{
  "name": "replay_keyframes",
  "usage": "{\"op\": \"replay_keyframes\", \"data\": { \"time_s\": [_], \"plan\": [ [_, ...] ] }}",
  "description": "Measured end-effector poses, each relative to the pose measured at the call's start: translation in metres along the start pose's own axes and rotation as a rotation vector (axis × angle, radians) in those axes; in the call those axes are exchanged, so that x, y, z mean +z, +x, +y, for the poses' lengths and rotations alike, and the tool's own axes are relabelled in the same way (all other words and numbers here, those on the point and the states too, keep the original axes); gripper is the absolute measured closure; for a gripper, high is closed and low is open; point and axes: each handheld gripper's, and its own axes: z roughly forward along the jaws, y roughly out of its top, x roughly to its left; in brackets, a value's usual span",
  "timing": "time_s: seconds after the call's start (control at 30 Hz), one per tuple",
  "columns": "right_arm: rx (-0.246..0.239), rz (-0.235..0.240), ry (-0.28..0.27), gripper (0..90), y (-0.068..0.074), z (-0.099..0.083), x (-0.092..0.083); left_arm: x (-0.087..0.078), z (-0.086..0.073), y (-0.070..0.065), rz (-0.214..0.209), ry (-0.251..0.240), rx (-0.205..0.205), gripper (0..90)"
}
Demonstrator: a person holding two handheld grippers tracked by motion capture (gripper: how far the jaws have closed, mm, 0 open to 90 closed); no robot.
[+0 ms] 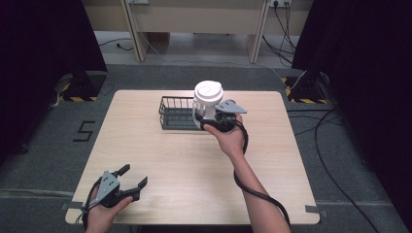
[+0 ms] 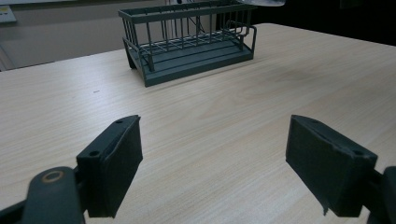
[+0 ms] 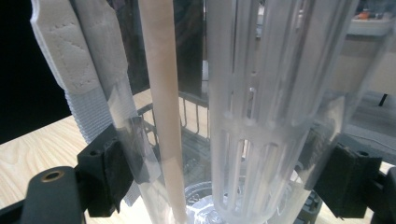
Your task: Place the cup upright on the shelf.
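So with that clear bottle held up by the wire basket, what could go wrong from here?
1. The right tongs clamp a smooth clear bottle low on its body; it may slip or tip.
2. It hangs beside the wire basket, so lowering it could catch the rim.
3. The left tongs sit open and far off, unable to steady it.

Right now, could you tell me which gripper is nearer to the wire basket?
The right. The right gripper holds a clear container with a white lid just over the right end of the wire basket. The left gripper sits open near the table's front left corner, far from it.
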Motion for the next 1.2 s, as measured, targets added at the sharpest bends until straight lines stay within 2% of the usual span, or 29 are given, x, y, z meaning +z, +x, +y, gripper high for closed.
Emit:
{"op": "replay_keyframes", "data": {
  "time_s": [0.47,1.2],
  "plan": [
    [-0.001,-0.009,-0.011,18.5,-0.002,0.016,0.015,0.000,0.000,0.000,0.000,0.000,-0.005,17.9],
    [0.019,-0.026,-0.001,18.4,-0.007,0.028,0.039,0.001,0.000,0.000,0.001,-0.003,-0.009,18.0]
  ]
}}
